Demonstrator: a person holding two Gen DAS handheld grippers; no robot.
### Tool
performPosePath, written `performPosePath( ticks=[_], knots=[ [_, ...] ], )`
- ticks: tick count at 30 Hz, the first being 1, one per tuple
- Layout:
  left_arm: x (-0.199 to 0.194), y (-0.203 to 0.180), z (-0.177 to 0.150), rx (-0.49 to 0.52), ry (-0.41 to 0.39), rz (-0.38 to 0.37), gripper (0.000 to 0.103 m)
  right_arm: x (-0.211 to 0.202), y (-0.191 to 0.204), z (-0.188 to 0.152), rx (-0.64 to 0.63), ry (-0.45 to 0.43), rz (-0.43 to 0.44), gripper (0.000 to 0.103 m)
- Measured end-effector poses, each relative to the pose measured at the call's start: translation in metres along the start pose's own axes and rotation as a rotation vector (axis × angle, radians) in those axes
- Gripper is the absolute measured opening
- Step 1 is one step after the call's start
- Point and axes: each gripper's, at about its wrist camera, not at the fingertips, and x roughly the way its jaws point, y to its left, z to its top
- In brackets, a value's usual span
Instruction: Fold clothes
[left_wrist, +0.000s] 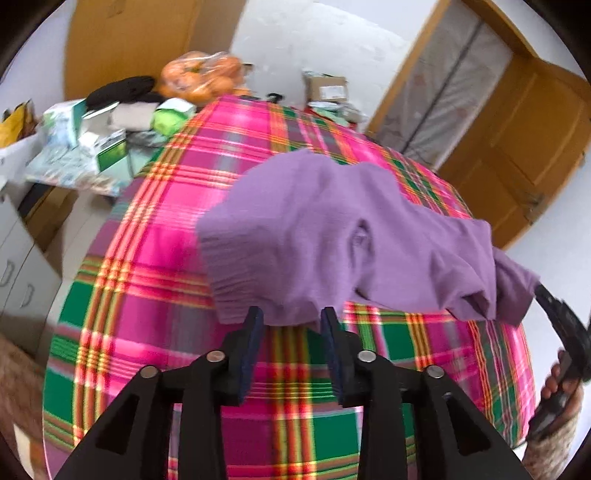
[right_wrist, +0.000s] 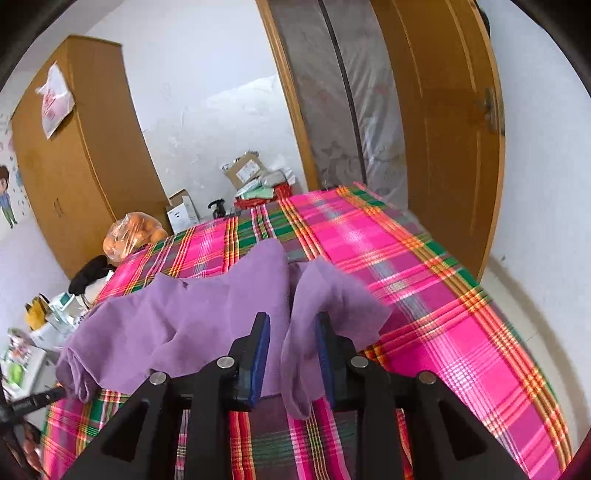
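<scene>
**Scene, left to right.** A cluttered side table (left_wrist: 74, 162) with boxes stands at the far left. A bag of oranges (left_wrist: 201, 75) sits behind it. The purple garment (left_wrist: 332, 236) lies on the bed, on the plaid bedspread (left_wrist: 155, 236), bunched and partly raised. A wooden door (left_wrist: 517, 140) is at the far right.

**Task progress.**
1. No finished fold is visible. The garment is rumpled, with loose ridges and 1 end draped toward the right bed edge.
2. Judged from both views, the work is at an early stage: the garment is being spread or positioned.
3. Remaining: flatten the cloth, fold it, and set it down neatly.

**Left gripper (left_wrist: 291, 317).**
1. The 2 fingers stand clearly apart, with bedspread visible between them.
2. The tips sit at the near hem of the garment. The cloth edge overlaps the tips, but nothing is clamped.

**Right gripper (right_wrist: 291, 325).**
1. In the right wrist view, the 2 fingers are apart, with a moderate gap.
2. A fold of purple cloth hangs in the gap and drapes over the right finger (right_wrist: 325, 354). It appears to rest there, not pinched.
3. In the left wrist view, the garment's end meets this gripper at the frame's right edge, where a hand (left_wrist: 561, 384) holds it.
</scene>
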Motion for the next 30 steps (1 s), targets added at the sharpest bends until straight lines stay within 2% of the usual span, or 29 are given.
performPosePath(
  ticks=[4,10,13,15,16,23,28,29,30],
  knots=[
    [0.005,0.018,-0.002,-0.09,0.04,-0.068,0.035,0.009,0.019,-0.01,-0.02,0.067,0.128,0.028],
    [0.006,0.044,-0.004,-0.215,0.054,-0.1,0.041,0.041,0.054,-0.038,-0.056,0.224,0.292,0.03],
    [0.009,0.056,0.002,-0.306,0.059,-0.17,0.042,0.056,0.067,-0.044,-0.062,0.262,0.337,0.038],
    [0.012,0.06,0.004,-0.335,0.06,-0.183,0.046,0.063,0.072,-0.044,-0.043,0.275,0.374,0.046],
    [0.014,0.061,0.005,-0.348,0.061,-0.188,0.049,0.067,0.073,-0.043,-0.036,0.283,0.389,0.047],
    [0.024,0.074,0.01,-0.4,0.083,-0.177,0.049,0.091,0.091,-0.04,-0.054,0.317,0.39,0.048],
    [0.031,0.076,0.018,-0.423,0.093,-0.2,0.049,0.11,0.097,-0.038,-0.002,0.346,0.399,0.047],
    [0.033,0.076,0.019,-0.431,0.1,-0.209,0.048,0.111,0.098,-0.038,0.002,0.35,0.403,0.04],
    [0.034,0.076,0.02,-0.442,0.107,-0.227,0.047,0.113,0.099,-0.037,0.007,0.353,0.407,0.028]
  ],
)
